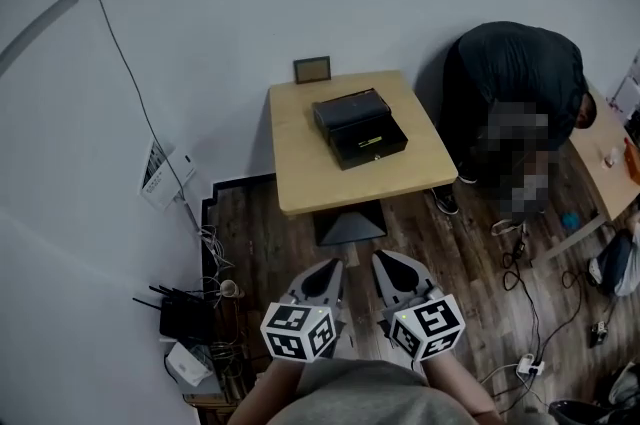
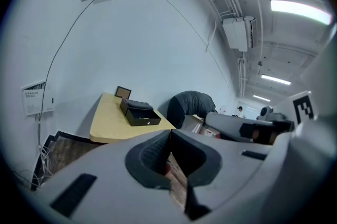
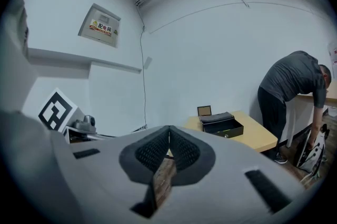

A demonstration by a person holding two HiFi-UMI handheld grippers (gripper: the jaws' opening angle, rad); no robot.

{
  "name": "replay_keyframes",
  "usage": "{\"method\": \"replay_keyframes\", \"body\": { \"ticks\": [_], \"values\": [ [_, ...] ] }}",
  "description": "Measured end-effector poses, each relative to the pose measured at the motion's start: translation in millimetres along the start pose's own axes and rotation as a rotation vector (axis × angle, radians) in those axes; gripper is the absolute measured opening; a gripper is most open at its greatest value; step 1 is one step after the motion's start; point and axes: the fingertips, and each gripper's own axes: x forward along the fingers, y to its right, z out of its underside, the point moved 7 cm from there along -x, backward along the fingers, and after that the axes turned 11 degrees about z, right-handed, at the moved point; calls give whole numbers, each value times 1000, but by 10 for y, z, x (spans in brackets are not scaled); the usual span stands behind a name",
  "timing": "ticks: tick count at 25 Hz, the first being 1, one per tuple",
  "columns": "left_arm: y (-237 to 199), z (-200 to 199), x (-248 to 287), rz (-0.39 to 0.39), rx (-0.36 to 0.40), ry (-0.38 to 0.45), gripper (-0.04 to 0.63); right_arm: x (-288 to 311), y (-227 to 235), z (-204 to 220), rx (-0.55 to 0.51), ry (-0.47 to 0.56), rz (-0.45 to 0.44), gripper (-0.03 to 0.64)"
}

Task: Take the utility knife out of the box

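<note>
Barely begun — left gripper [image 1: 328, 269] and right gripper [image 1: 388, 265] clenched on nothing, near, well short of the table [image 1: 300, 175]. Open box [image 1: 361, 128] far on it, untouched; knife not visible, presumably inside. Left to do — approach, reach in, grip, lift.

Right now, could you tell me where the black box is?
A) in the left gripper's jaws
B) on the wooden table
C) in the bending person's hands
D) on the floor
B: the black box rests, lid open, on the wooden table.
</note>
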Motion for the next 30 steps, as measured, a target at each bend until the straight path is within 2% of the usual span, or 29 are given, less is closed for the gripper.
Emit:
{"method": "replay_keyframes", "body": {
  "ticks": [9, 19, 25, 30],
  "values": [
    [-715, -555, 292, -25, 10, 20, 5, 953, -66, -364, -12, -8, -46, 0],
    [-1543, -863, 640, -3, 5, 13, 5, 1848, -63, -373, 0, -12, -21, 1],
    [-1806, -922, 781, 19, -11, -10, 4, 2090, -44, -374, -1, -37, 1, 0],
    [-1855, -943, 880, 31, -19, -20, 5, 2177, 57, -361, -19, -66, 12, 0]
  ]
}}
